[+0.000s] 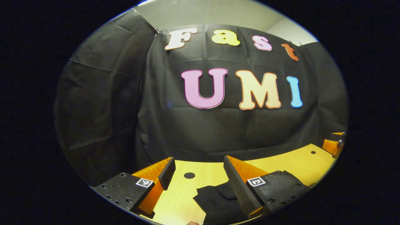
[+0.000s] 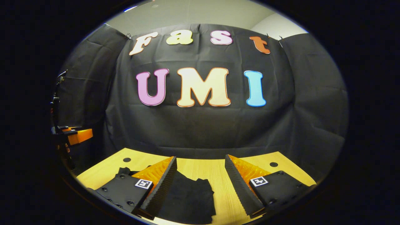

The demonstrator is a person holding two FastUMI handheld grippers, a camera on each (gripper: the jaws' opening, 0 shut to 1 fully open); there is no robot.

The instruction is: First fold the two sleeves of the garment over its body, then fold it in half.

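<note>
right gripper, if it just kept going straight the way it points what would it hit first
Probably the black cloth wall behind the table. The right gripper is open and aimed level over the tabletop, with the dark garment lying low beneath its fingers, so nothing closer seems to be in its path, though depth is hard to judge.

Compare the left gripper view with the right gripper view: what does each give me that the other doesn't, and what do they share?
Left gripper view: the left gripper open over the table, a corner of the black garment beside its right-hand finger, and the right gripper at the far right edge. Right gripper view: the right gripper open, a wider stretch of garment behind its left-hand finger, and the left gripper at the far left edge. Shared: table, garment, black cloth wall.
</note>
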